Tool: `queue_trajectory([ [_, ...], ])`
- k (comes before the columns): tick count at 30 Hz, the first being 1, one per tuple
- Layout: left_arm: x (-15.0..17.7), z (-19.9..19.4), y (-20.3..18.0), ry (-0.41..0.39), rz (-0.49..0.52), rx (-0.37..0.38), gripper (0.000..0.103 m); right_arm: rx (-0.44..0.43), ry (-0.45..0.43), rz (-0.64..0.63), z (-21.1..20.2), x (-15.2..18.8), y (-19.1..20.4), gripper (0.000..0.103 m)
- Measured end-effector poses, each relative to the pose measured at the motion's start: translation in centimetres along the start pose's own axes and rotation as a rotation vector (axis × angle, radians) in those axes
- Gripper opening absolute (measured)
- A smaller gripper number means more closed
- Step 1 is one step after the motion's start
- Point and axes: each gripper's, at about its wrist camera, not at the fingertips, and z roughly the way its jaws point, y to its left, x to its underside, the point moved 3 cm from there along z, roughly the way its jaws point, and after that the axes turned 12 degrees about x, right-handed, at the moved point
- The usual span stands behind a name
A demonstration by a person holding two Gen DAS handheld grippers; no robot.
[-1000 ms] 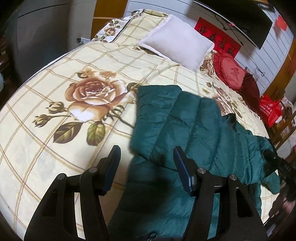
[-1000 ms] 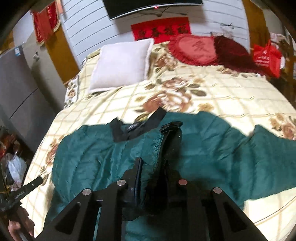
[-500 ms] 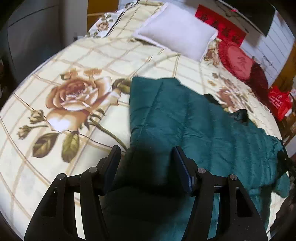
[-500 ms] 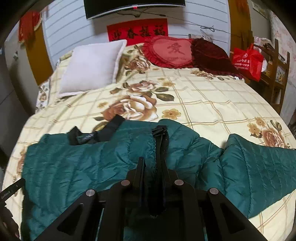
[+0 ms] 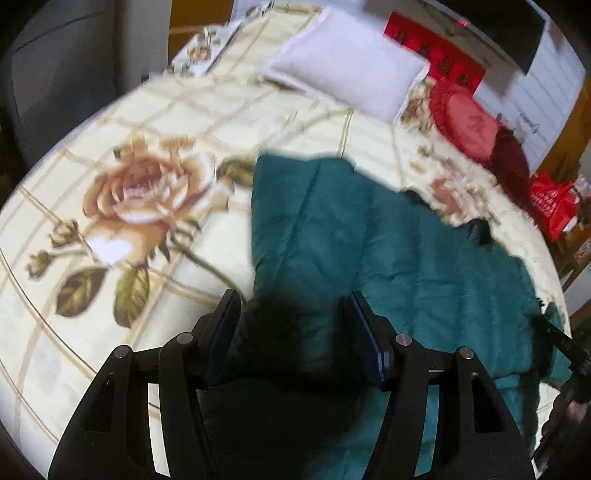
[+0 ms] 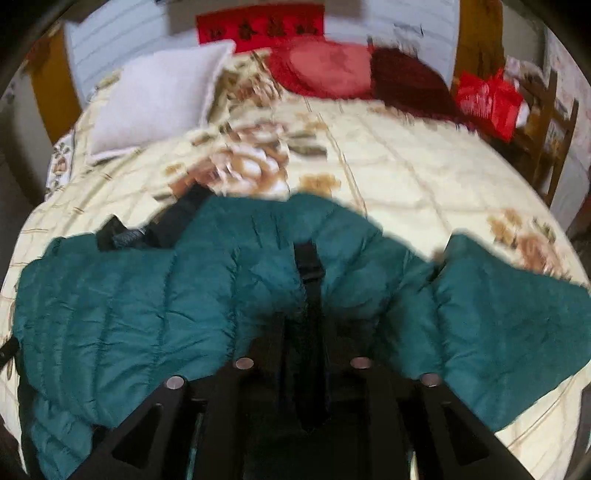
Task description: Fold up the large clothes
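Note:
A dark green puffer jacket (image 5: 388, 251) lies spread on the flowered bedspread (image 5: 147, 122). My left gripper (image 5: 291, 314) is open, just above the jacket's near left part, with green fabric showing between its fingers. In the right wrist view the jacket (image 6: 129, 295) fills the lower half, one sleeve (image 6: 517, 325) out to the right. My right gripper (image 6: 304, 321) is shut on the jacket's black front edge (image 6: 308, 262), which runs up from between the fingers. The black collar (image 6: 166, 225) lies at the jacket's far left.
A white pillow (image 5: 347, 77) and red cushions (image 5: 469, 125) lie at the head of the bed under a red banner (image 6: 258, 26). A red bag (image 6: 487, 99) and wooden furniture (image 6: 550, 122) stand off the bed's right side. A grey cabinet (image 5: 66, 74) stands left.
My left gripper has moved right, from beside the jacket's left edge to over the jacket. My right gripper has kept its hold on the black edge and drawn it forward; the jacket lies flatter.

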Motion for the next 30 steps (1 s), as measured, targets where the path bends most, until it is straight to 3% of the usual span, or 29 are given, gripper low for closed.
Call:
queue_trajectory([
  [1, -0.3, -0.4, -0.2, -0.015, 0.007, 0.003, 0.06, -0.013, -0.044, 0.001, -1.4, -0.4, 0.0, 0.052],
  [3, -1.0, -0.7, -1.1, -0.038, 0.029, 0.006, 0.06, -0.062, -0.084, 0.002, -3.0, -0.8, 0.8, 0.064],
  [7, -1.9, 1.3, -2.2, -0.006, 0.031, -0.002, 0.06, -0.247, -0.059, -0.073, -4.5, -0.9, 5.8, 0.064],
  [9, -2.0, 2.5, -2.5, 0.01, 0.034, -0.02, 0.06, -0.283, -0.036, -0.117, -4.1, -0.5, 8.2, 0.064],
  [14, -1.7, 5.1, -2.7, 0.025, 0.058, -0.087, 0.06, -0.246, -0.062, -0.196, -1.7, -0.1, 12.6, 0.064],
  [20, -1.0, 6.1, -2.7, 0.015, 0.09, -0.107, 0.061, -0.215, -0.022, -0.172, 2.0, -0.1, 13.2, 0.064],
  [24, -1.0, 6.2, -2.6, 0.013, 0.091, -0.108, 0.061, -0.199, -0.013, -0.198, 1.5, -0.2, 13.2, 0.064],
  [30, -0.8, 6.4, -2.4, -0.004, 0.089, -0.108, 0.061, -0.285, -0.063, -0.19, -3.0, 0.5, 11.9, 0.064],
])
